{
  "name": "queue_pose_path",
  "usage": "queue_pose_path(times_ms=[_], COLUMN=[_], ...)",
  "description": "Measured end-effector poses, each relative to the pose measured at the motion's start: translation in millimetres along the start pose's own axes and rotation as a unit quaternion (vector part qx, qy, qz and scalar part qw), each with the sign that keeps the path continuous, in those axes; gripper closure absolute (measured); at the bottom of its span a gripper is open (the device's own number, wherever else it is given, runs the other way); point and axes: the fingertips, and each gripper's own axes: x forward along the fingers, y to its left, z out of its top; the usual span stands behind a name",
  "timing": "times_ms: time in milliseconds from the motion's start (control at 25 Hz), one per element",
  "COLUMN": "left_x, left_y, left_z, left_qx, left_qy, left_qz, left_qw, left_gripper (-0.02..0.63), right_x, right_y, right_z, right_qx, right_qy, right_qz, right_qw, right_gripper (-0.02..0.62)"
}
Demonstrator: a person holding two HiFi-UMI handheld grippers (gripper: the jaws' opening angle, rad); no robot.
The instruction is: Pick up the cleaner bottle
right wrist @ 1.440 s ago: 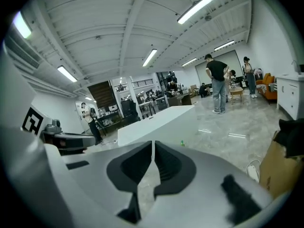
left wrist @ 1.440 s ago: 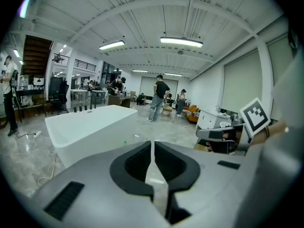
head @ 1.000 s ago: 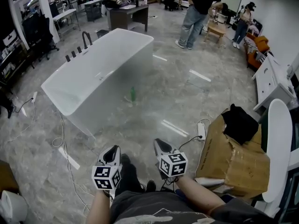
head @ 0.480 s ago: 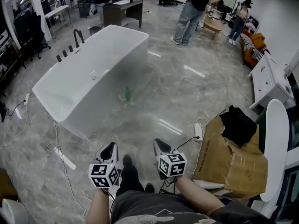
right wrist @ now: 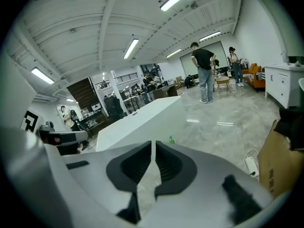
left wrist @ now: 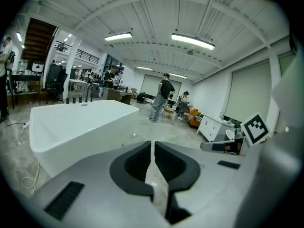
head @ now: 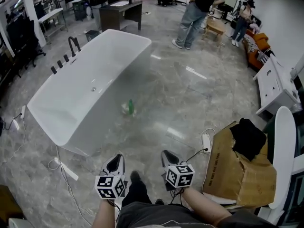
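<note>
At the far left of the head view, toward ten o'clock from us, a long white bathtub (head: 71, 99) stands on the grey marbled floor (head: 156, 84), with a dark faucet (head: 72, 42) on its far rim. A thin white cable (head: 59, 163) trails on the floor by its near corner.

The left gripper (head: 115, 160) hangs low in front of our body, at about seven o'clock in the head view, marker cube facing up. In the left gripper view its two dark pads meet in a thin seam with nothing between them, so its fingers are together and empty.

The cleaner bottle (head: 130, 107), small and green, stands upright on the floor just beside the tub's right wall. It is at roughly twelve o'clock from the two grippers and well apart from both. The right gripper view shows it as a green speck just above the jaw tips, next to the tub.

The right gripper (head: 167, 155) sits beside the left one, at about five o'clock in the head view. Its fingers are also pressed together on nothing.

At three o'clock from it lie a white power strip (head: 206, 143) and a cardboard box (head: 237, 172) with a black bundle (head: 248, 137) on top. At one o'clock, far off, a person (head: 197, 6) stands in jeans.
</note>
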Motion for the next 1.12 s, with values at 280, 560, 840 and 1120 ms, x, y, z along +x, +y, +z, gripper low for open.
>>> queue_pose_path(times_ms=[280, 560, 840, 1120], left_x=[52, 97, 132, 166], left_y=[53, 101, 143, 166], left_z=[32, 53, 74, 75], left_qx=[0.001, -0.003, 0.012, 0.001], left_qy=[0.014, 0.026, 0.031, 0.044], left_qz=[-0.017, -0.032, -0.041, -0.022], left_qw=[0.9998, 0.9991, 0.9986, 0.9988], left_gripper=[0.571, 0.571, 0.571, 0.571], right_x=[66, 129, 179, 227], right_y=[7, 5, 0, -36], right_z=[34, 56, 74, 85], right_qx=[-0.009, -0.003, 0.014, 0.043], right_qy=[0.011, 0.026, 0.013, 0.012], right_qz=[-0.023, -0.055, -0.079, -0.098], right_qw=[1.0, 0.998, 0.997, 0.994], right_gripper=[0.558, 0.558, 0.558, 0.558])
